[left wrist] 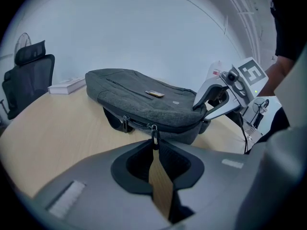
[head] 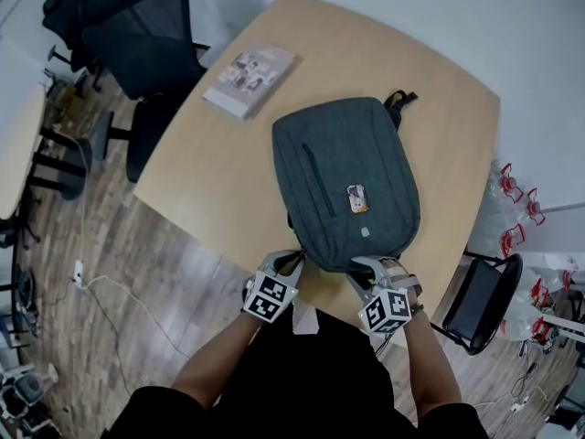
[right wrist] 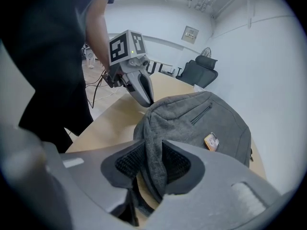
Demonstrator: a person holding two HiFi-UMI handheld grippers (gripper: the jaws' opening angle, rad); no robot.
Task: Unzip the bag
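On the table, bag seemingly zipped, contents hidden; left gripper pinches zipper pull.

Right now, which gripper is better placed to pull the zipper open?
Left. The left gripper has the zipper pull pinched between its jaw tips. The right gripper holds a fold of the backpack at its corner, so it probably suits steadying.

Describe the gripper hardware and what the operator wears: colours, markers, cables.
Both the left gripper and right gripper have light grey curved shells, dark ribbed pads inside the jaws, and a cube of black-and-white square markers on top. A thin black cable trails from the right one. The person wears a black top with short sleeves.
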